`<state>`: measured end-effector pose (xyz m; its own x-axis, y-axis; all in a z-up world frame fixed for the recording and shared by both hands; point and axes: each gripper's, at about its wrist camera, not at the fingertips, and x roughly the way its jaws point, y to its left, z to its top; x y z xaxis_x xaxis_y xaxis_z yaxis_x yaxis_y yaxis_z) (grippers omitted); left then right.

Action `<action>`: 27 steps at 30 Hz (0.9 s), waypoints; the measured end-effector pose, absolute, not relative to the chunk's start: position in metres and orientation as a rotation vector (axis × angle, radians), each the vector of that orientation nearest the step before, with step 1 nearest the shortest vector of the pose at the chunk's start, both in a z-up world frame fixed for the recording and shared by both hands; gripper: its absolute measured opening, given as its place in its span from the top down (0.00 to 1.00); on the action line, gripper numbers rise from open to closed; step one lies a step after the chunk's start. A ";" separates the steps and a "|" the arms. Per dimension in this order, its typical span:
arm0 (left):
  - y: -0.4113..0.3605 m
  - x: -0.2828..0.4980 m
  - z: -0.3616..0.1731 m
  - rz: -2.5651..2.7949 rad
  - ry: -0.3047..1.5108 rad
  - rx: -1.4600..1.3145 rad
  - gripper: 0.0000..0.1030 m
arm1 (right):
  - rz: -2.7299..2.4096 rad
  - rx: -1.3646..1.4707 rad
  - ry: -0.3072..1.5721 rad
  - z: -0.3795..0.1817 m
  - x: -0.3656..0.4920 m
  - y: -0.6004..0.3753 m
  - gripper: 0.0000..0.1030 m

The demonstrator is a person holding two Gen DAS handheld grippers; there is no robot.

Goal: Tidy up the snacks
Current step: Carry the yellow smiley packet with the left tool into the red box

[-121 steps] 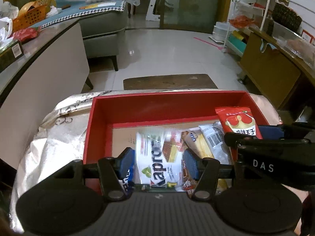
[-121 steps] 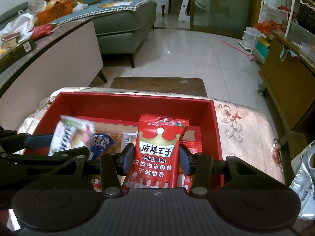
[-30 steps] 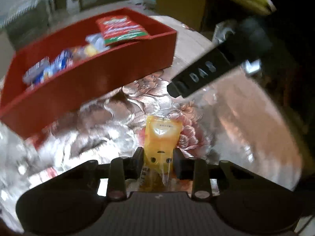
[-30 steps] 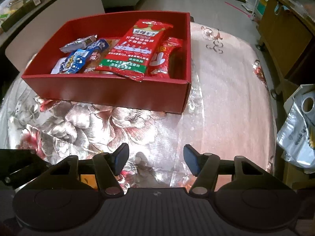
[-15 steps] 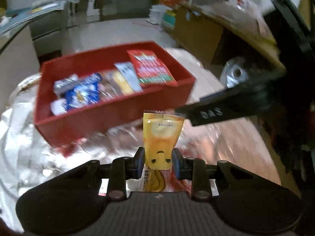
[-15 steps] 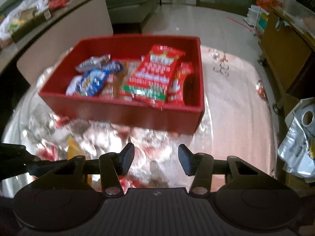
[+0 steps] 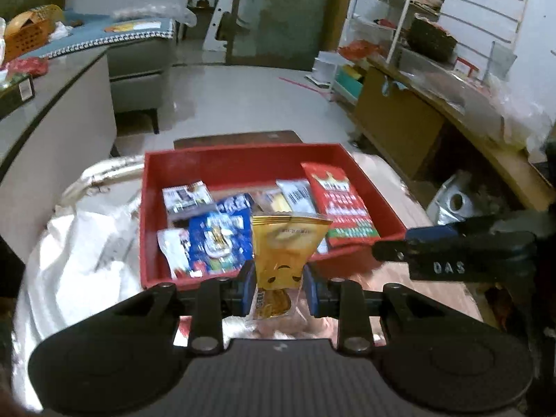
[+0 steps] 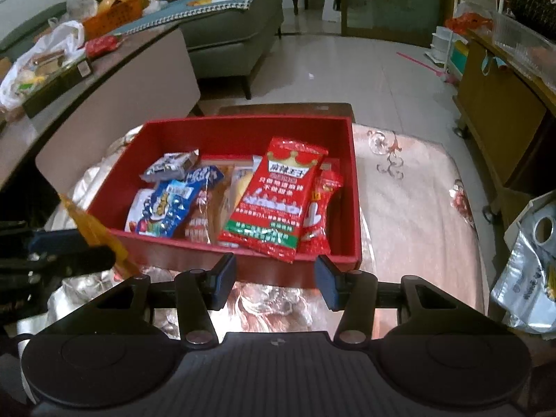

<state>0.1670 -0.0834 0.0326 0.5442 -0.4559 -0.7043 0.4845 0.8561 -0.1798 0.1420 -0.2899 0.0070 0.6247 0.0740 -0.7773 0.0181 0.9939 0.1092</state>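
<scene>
Left jaws pinch a crinkly yellow foil packet (image 7: 283, 253); right jaws gape empty.

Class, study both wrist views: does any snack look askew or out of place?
Yes. The big red packet lies tilted over other snacks, its corner overhanging the red box front wall. The yellow packet is outside, held by the left gripper.
</scene>
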 end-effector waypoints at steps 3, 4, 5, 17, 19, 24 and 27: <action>-0.089 0.177 0.032 -0.544 0.820 0.050 0.77 | 0.020 0.123 0.900 0.006 0.148 -0.290 0.43; -0.089 0.180 0.032 -0.538 0.817 0.055 0.77 | 0.017 0.126 0.900 0.005 0.149 -0.290 0.43; -0.090 0.182 0.032 -0.535 0.816 0.056 0.77 | 0.017 0.124 0.898 0.005 0.151 -0.289 0.43; -0.102 0.217 0.017 -0.507 0.839 0.045 0.77 | 0.001 0.123 0.899 -0.001 0.176 -0.279 0.43; -0.103 0.221 0.016 -0.499 0.838 0.041 0.77 | -0.008 0.125 0.899 -0.003 0.179 -0.280 0.43; -0.109 0.235 0.015 -0.480 0.828 0.031 0.77 | -0.021 0.132 0.890 -0.005 0.190 -0.283 0.43; -0.114 0.244 0.010 -0.481 0.832 0.033 0.77 | -0.025 0.135 0.880 -0.005 0.197 -0.285 0.43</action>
